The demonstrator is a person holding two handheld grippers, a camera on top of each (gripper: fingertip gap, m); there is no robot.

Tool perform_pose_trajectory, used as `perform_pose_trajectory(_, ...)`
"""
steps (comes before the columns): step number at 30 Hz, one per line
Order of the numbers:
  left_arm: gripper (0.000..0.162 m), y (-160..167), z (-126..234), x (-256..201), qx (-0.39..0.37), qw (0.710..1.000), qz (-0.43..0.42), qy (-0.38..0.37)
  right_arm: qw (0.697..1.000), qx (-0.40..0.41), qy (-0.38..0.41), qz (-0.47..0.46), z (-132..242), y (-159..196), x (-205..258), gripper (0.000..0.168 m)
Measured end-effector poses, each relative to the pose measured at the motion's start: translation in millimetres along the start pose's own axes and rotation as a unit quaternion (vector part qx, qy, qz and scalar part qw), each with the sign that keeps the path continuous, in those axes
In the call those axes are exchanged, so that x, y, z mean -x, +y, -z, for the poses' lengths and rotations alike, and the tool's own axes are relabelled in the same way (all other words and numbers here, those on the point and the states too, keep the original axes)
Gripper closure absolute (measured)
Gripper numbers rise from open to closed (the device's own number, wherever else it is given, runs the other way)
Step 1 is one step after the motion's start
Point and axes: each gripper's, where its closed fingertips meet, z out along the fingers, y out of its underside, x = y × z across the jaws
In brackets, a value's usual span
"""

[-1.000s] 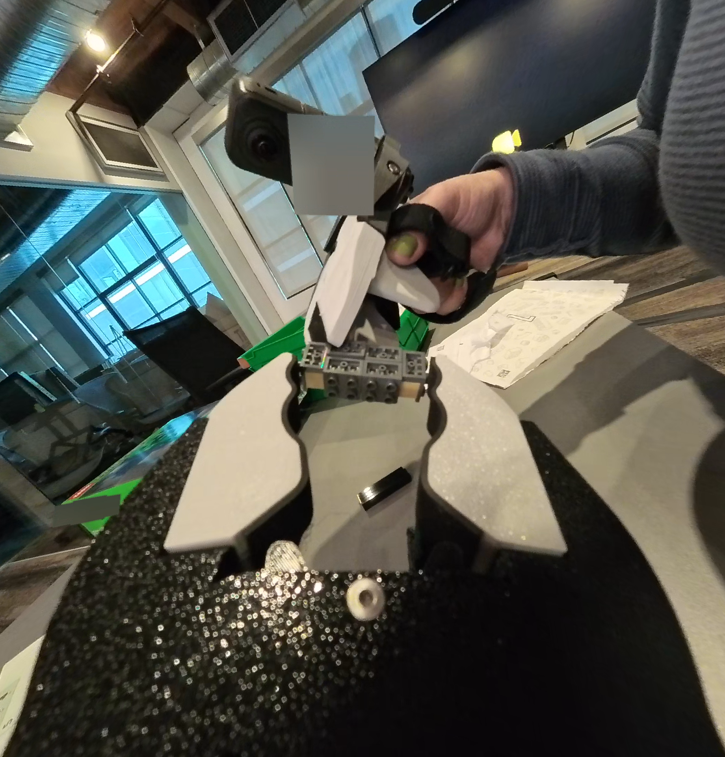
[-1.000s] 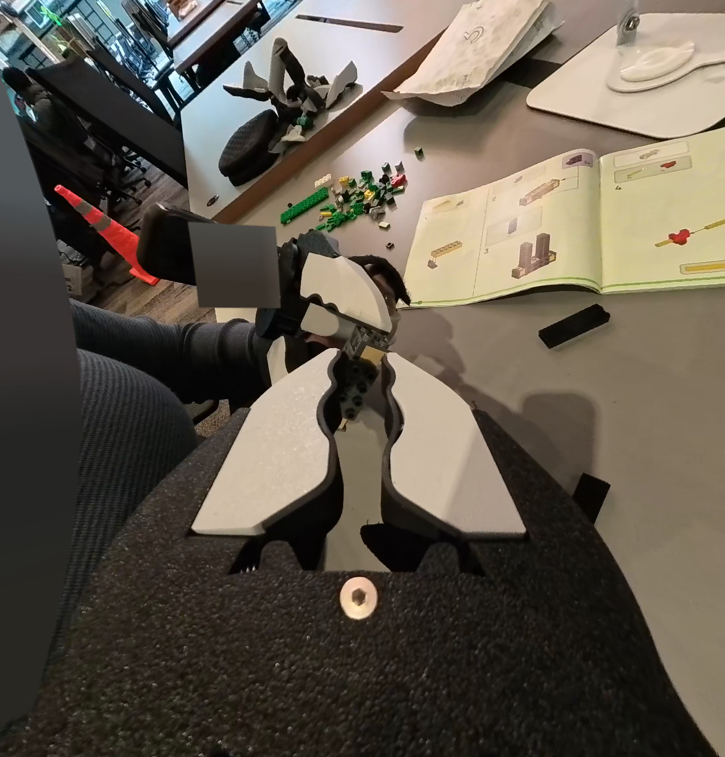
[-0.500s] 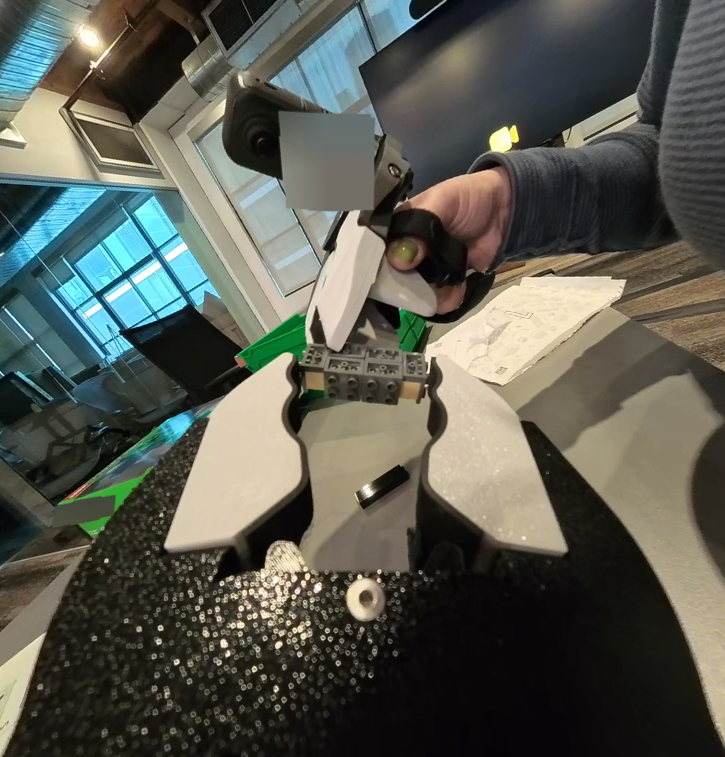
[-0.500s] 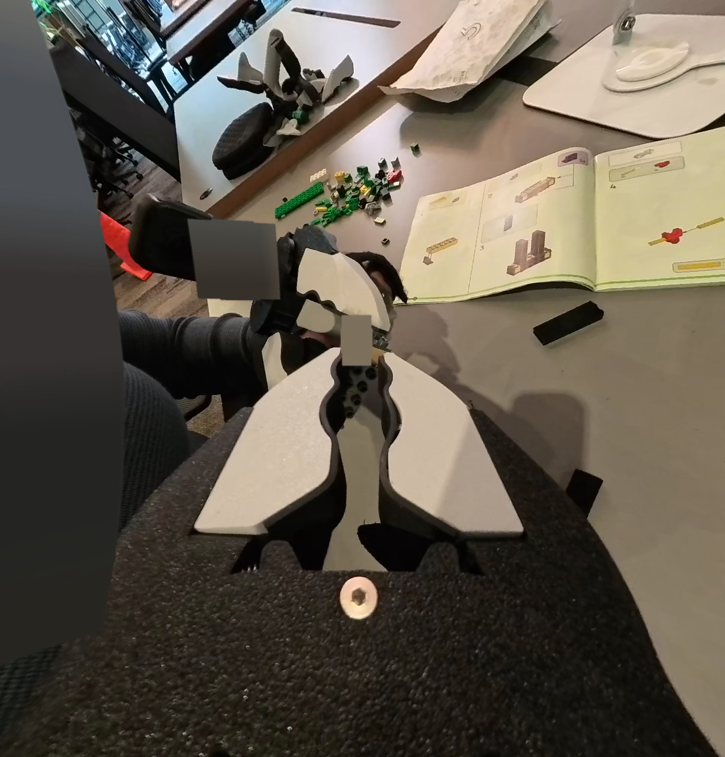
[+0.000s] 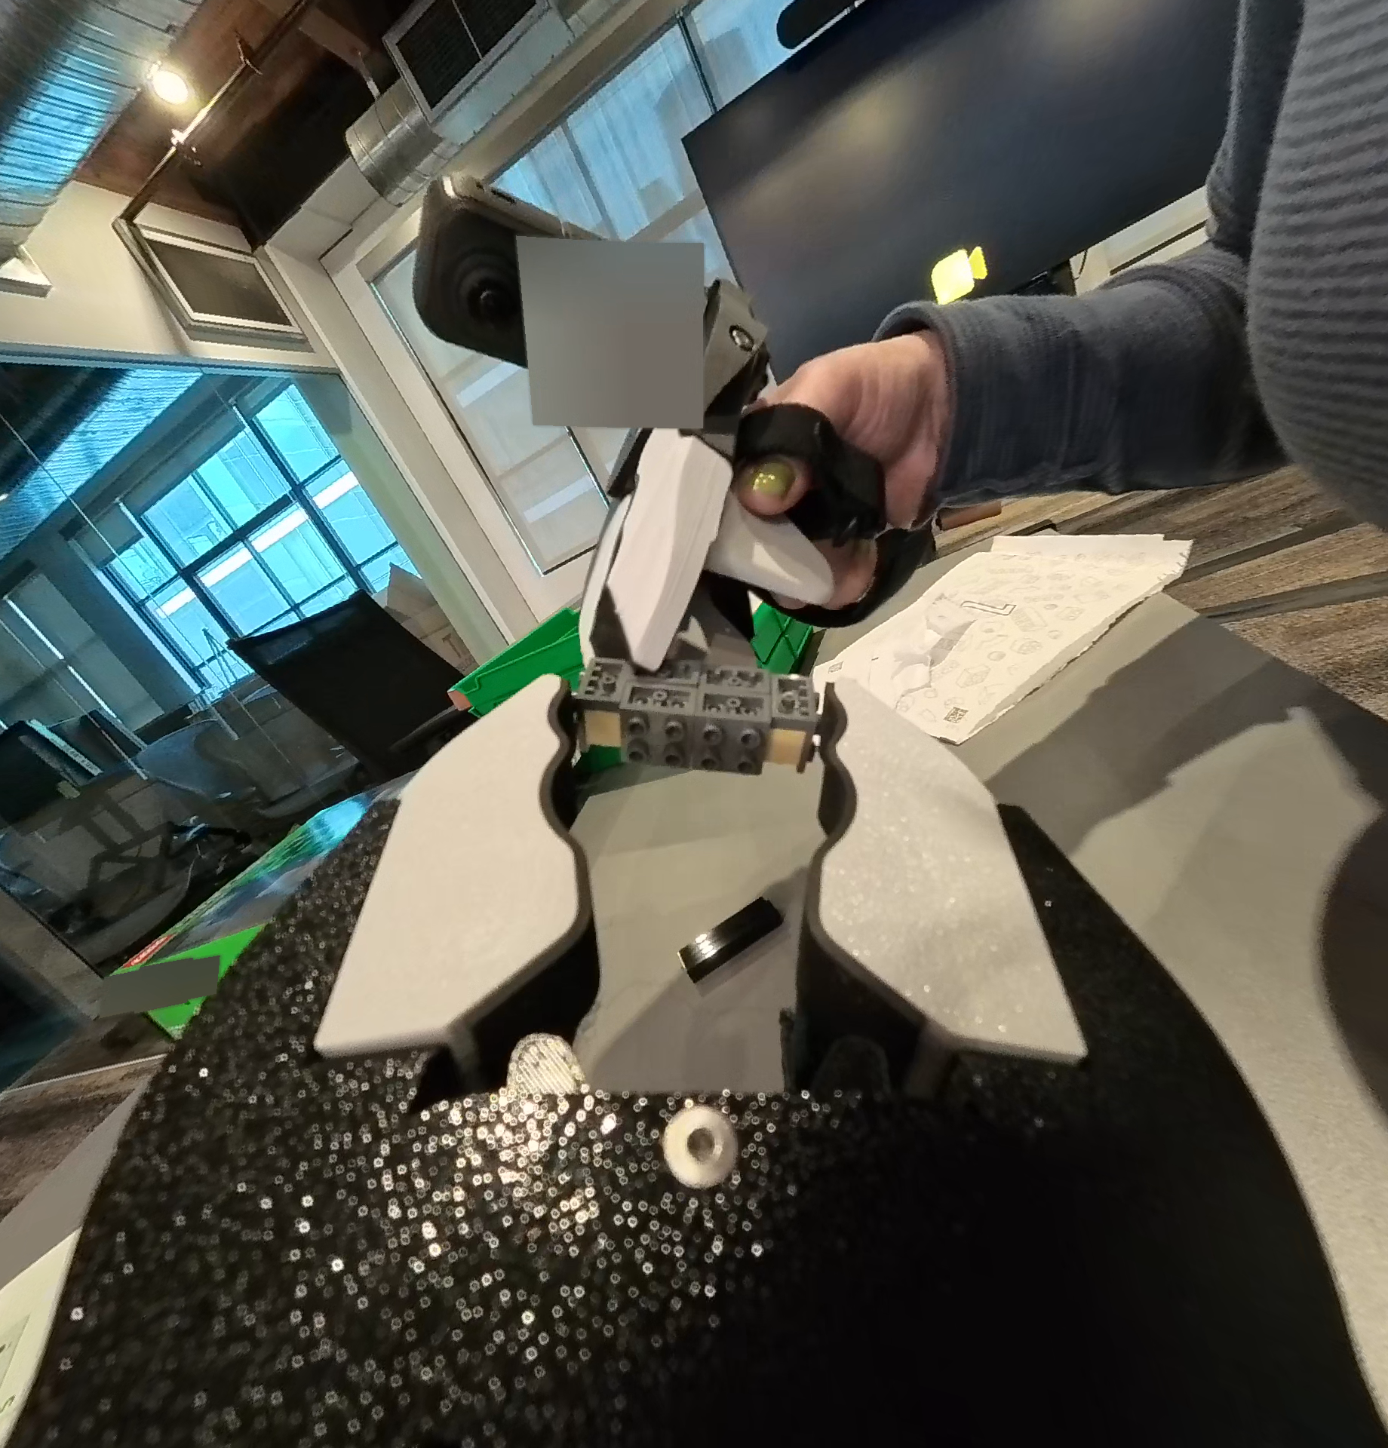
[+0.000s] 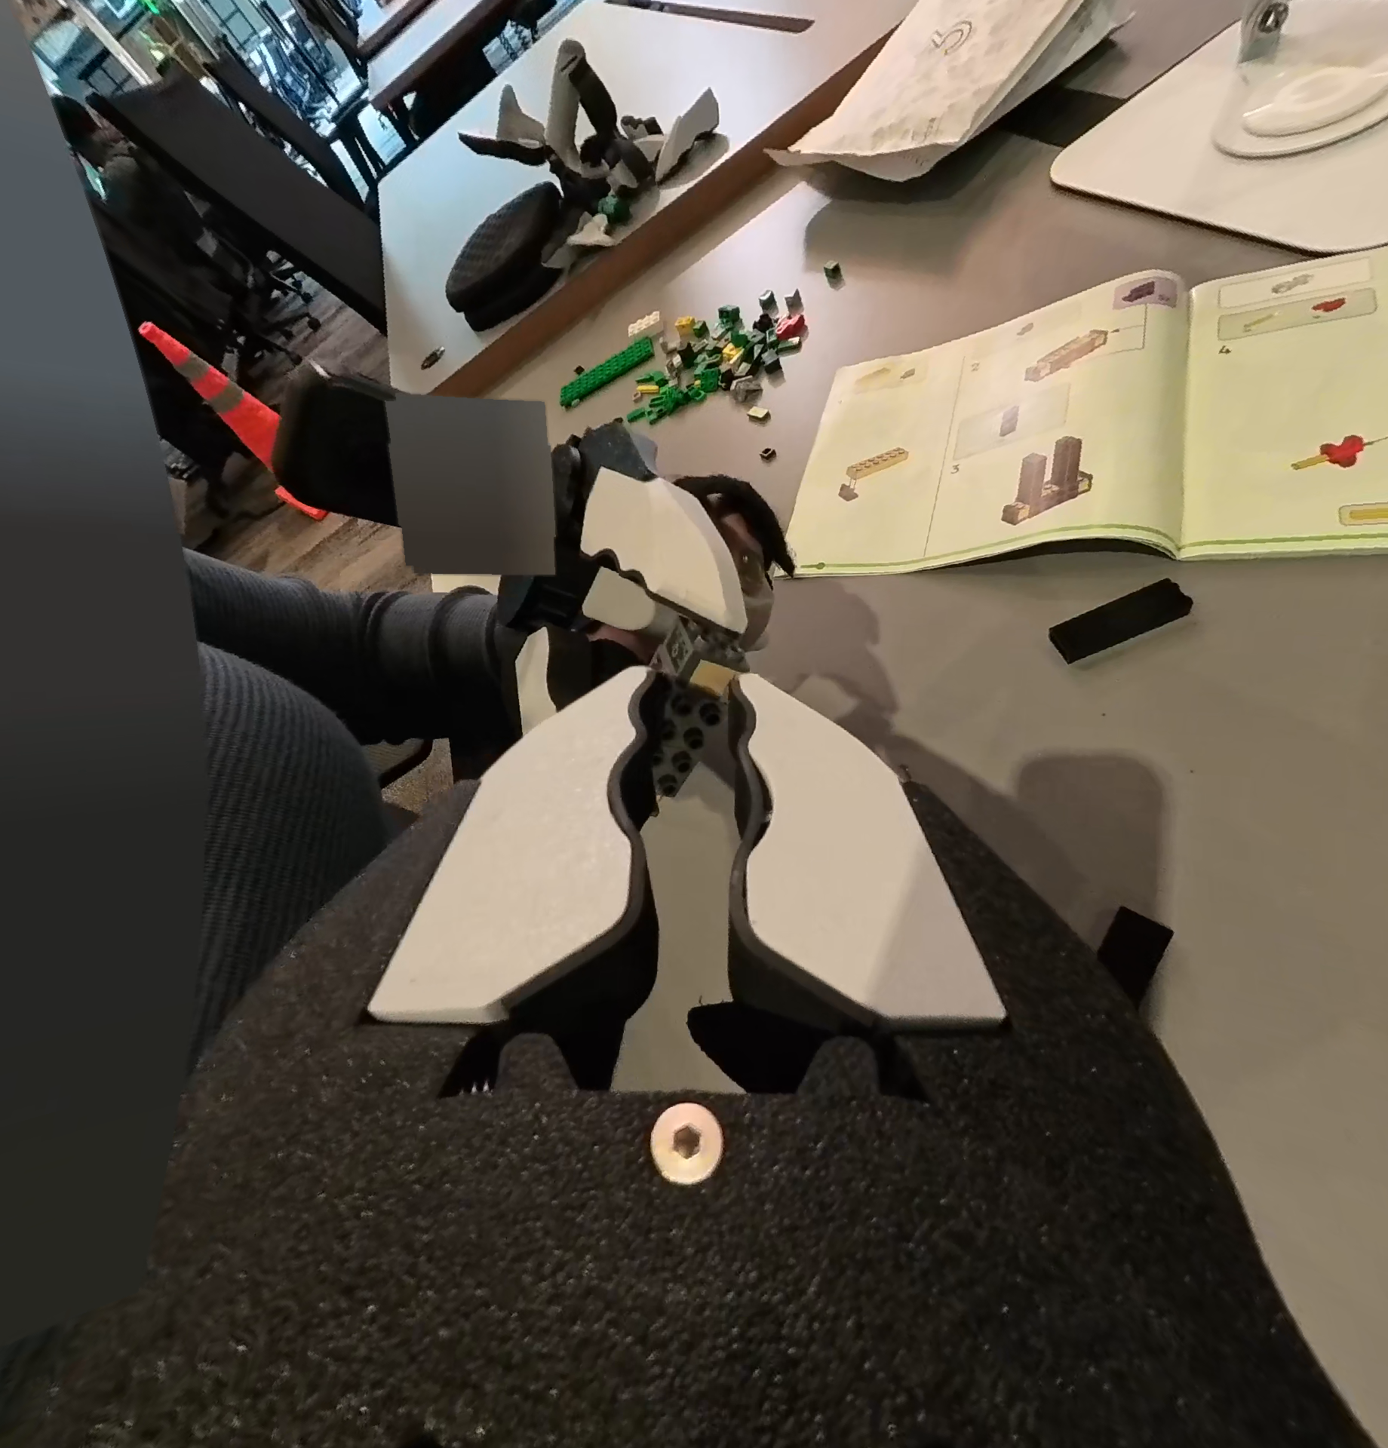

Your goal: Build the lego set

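Two grippers meet on one grey brick assembly, held in the air above the table. The left gripper clamps it by its tan ends, jaws fairly wide. The right gripper pinches it from above, jaws narrow. A black piece lies apart on the grey table, near an open booklet and loose bricks. Large windows and a dark screen stand behind.
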Motion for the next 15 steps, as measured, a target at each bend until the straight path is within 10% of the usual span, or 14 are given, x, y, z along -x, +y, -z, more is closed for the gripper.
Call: perform_pose_trajectory(15, 0.102, -0.1, -0.1, 1.4, 0.003, 1.0, -0.009, -0.008, 0.999, 0.026, -0.012, -0.033, 3.0, 6.9, -3.1, 0.14)
